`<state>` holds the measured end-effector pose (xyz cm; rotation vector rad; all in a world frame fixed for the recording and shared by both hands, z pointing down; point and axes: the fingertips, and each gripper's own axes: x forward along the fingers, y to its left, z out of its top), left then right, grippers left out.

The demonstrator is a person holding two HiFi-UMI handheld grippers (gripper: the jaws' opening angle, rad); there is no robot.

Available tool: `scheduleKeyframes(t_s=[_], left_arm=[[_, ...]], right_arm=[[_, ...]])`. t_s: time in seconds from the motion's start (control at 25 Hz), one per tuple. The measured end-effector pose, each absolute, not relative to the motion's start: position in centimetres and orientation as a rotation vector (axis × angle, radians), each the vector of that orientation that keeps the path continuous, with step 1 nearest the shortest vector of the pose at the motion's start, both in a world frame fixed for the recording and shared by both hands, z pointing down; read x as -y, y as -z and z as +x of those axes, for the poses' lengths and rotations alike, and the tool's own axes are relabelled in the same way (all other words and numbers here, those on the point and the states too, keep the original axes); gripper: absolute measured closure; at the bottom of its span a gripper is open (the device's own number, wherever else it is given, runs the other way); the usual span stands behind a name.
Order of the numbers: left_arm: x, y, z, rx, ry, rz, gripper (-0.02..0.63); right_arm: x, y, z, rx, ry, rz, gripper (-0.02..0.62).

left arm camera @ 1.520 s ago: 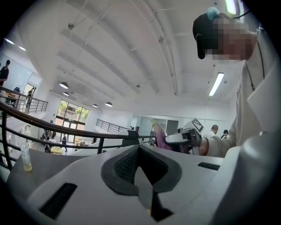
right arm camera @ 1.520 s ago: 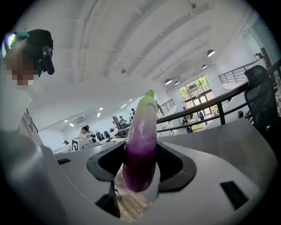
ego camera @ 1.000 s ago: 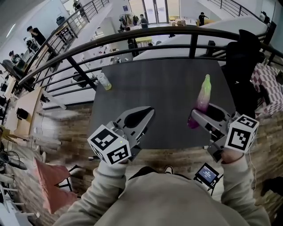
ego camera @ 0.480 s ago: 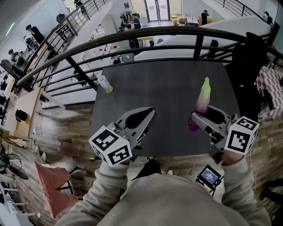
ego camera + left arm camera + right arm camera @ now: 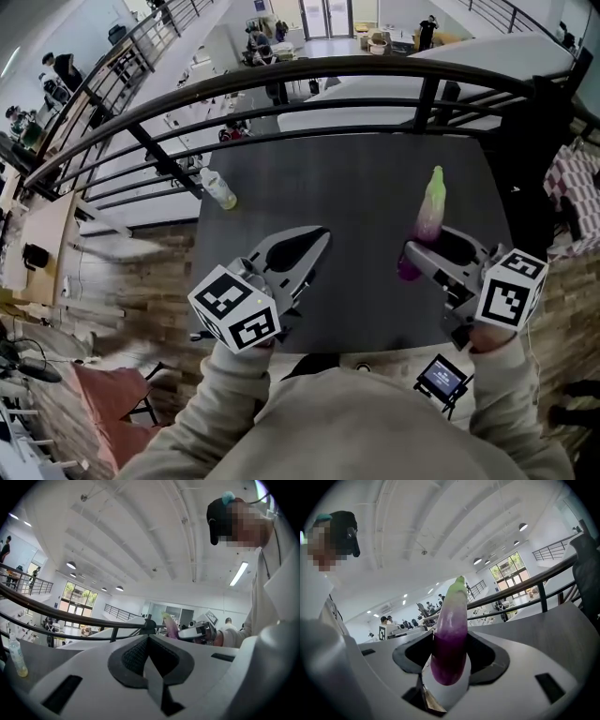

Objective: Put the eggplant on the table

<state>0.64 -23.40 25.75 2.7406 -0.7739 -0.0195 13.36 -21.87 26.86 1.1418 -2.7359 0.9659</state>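
Observation:
The eggplant [image 5: 429, 211], purple with a pale green tip, stands almost upright in my right gripper [image 5: 427, 242], which is shut on its lower end above the right side of the dark table [image 5: 347, 169]. The right gripper view has the eggplant [image 5: 450, 630] clamped between the jaws of that gripper [image 5: 450, 641]. My left gripper [image 5: 314, 236] is shut and empty, hovering over the table's near left part. The left gripper view looks past its own closed tips [image 5: 147, 637] to the eggplant [image 5: 171, 626] and the right gripper [image 5: 197, 631] beyond.
A clear plastic bottle [image 5: 217, 187] lies on the table's far left corner, and it also shows in the bottle [image 5: 16, 653]. A black railing [image 5: 281, 80] runs behind the table. A dark garment [image 5: 534, 131] hangs at the right. A small screen [image 5: 441, 373] sits on the floor.
Both grippers have moved forward over the table together, with the near table edge sliding down towards me in the head view. The eggplant stays gripped in the right gripper.

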Motion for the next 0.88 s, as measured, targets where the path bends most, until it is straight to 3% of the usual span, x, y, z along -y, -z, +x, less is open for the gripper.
scheduleKeyframes(t_s=[0.52,0.88], left_arm=[[30.8,-26.5,-2.3,0.605,-0.033,2.817,0.604],[31.3,-27.0,0.6,0.575,-0.053,2.810,0.604]], right_arm=[[30.0,-25.9,9.1,2.665,-0.927,1.215,0.360],[31.3,-26.7,12.5,2.658,-1.008,1.228,0.359]])
